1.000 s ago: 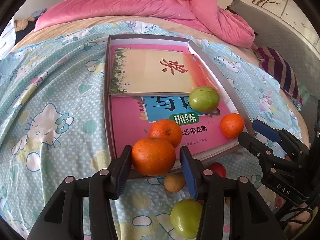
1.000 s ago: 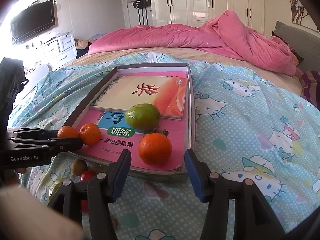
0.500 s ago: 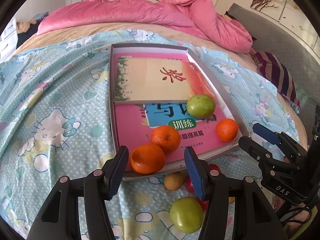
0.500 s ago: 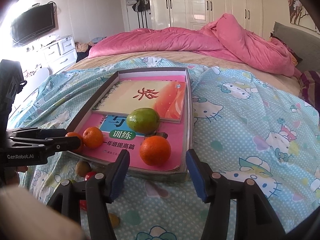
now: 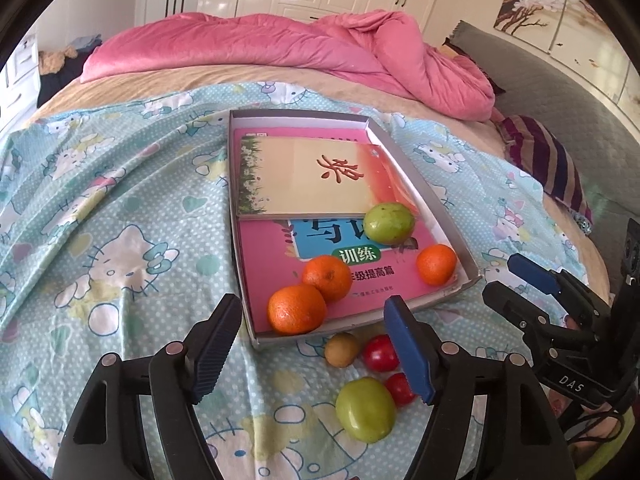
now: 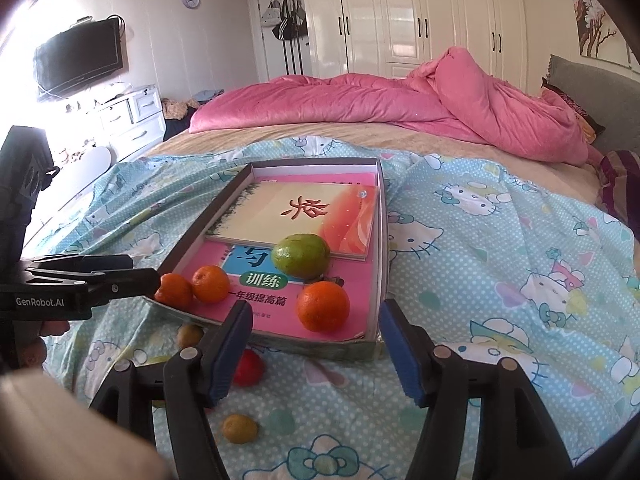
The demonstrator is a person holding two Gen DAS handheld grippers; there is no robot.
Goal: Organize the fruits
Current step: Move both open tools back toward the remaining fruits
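A grey shallow box (image 5: 440,211) (image 6: 382,256) with books in it lies on the bed. In it are three oranges, the nearest one (image 5: 296,309) (image 6: 173,289) at the front left corner, and a green fruit (image 5: 389,223) (image 6: 301,255). On the sheet in front of the box lie a brown fruit (image 5: 341,349), two red fruits (image 5: 380,353), and a green fruit (image 5: 365,409). My left gripper (image 5: 316,354) is open and empty, just in front of the box. My right gripper (image 6: 316,350) is open and empty at the box's near edge; it also shows in the left wrist view (image 5: 516,280).
A pink duvet (image 5: 280,48) is bunched at the far side of the bed. A striped cushion (image 5: 548,160) and a grey headboard (image 5: 580,92) are at the right. A small yellow-brown fruit (image 6: 239,429) lies on the sheet near my right gripper.
My left gripper has let go of the orange, which now rests in the box's front left corner, and has drawn back and opened wide. My right gripper has pulled back slightly.
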